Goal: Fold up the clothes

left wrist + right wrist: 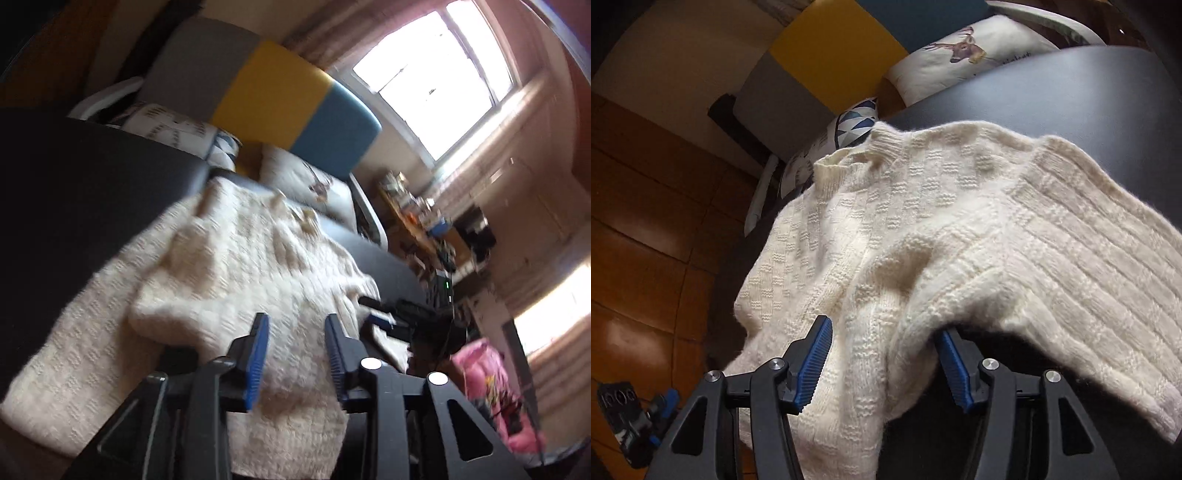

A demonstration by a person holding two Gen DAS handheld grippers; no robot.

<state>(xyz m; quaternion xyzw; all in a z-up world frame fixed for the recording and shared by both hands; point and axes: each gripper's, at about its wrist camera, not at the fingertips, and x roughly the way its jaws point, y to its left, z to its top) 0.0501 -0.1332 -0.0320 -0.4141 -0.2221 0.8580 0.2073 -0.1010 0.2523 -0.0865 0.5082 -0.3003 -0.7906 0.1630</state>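
A cream knit sweater (236,258) lies rumpled on a dark table (74,177). In the left wrist view my left gripper (296,317) stands open at the near hem, with knit fabric lying between and under its blue pads. In the right wrist view the sweater (923,221) shows its ribbed collar at the far side and a ribbed sleeve running off to the right. My right gripper (884,326) is wide open with a fold of the sweater draped between its fingers. A black and blue tool (384,319) that looks like the right gripper shows at the sweater's right edge.
Behind the table (1071,85) stands a sofa back with grey, yellow and blue panels (273,92), with a deer-print pillow (967,48) against it. There is a bright window (436,74), a cluttered shelf (417,210), a pink bundle (491,387) and a wooden floor (646,221).
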